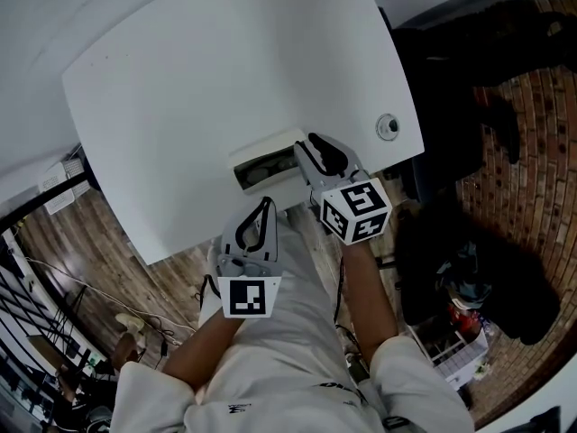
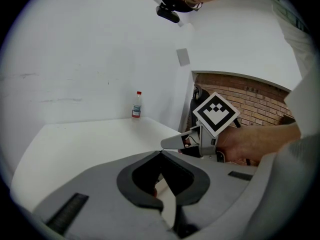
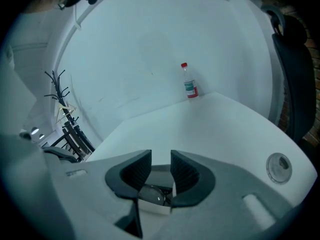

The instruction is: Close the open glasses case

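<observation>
An open white glasses case (image 1: 263, 164) lies near the front edge of the white table (image 1: 216, 70), with dark glasses (image 3: 150, 195) inside. My right gripper (image 1: 306, 148) hangs over the case's right end. In the right gripper view its jaws (image 3: 160, 157) stand apart, with the glasses and the case's white wall (image 3: 156, 207) just below the gap. Nothing is pressed between the pads. My left gripper (image 1: 268, 203) sits lower, at the table's edge in front of the case, its jaws meeting at the tips (image 2: 160, 154). It holds nothing. From there the right gripper (image 2: 169, 143) shows to the right.
A small bottle with a red cap (image 3: 189, 82) stands at the table's far edge against the white wall. A round grommet (image 1: 388, 126) sits in the table's right corner. A dark chair (image 1: 469, 79) stands beside the table over a brick-patterned floor. A coat stand (image 3: 62, 114) stands at the left.
</observation>
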Available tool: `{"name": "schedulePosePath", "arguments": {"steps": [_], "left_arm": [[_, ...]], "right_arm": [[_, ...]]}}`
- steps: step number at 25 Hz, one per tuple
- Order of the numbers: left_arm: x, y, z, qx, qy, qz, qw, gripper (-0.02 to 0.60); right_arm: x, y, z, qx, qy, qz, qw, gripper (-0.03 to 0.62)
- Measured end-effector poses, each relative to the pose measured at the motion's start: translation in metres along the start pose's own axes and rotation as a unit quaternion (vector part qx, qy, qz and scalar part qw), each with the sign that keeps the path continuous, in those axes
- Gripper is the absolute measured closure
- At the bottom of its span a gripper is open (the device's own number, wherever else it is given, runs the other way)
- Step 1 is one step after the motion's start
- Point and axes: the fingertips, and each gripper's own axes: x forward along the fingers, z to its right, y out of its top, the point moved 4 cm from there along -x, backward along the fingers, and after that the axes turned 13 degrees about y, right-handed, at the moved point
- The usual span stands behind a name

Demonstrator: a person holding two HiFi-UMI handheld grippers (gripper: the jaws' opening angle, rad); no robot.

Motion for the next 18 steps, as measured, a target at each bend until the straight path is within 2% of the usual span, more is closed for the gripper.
{"name": "schedulePosePath", "arguments": {"steps": [7,10,14,18], "left_arm": [[0.0013,-0.002,-0.0036,-0.016,0.009,-0.01,0.9998,0.583],[0.0026,-0.0019,-0.0026,0.001,0.003,-0.007,1.0,0.583],[0.0031,-0.0013,-0.0025,-0.015,0.008,-0.003,0.9999,0.583],[0.0036,-0.0007,-0.0027,0.001,0.005,-0.002,1.0,0.583]], "right_arm": [[0.0037,-0.0011,0.0062,0.011,0.007,-0.009,1.0,0.488],[0.0057,-0.0035,0.0074,0.016,0.009,-0.013,1.0,0.488],[0.0066,-0.0048,0.0086,0.025,0.006,-0.011,1.0,0.495],[0.0076,-0.0056,0.0094,0.034,0.008,-0.012,0.999,0.505]]}}
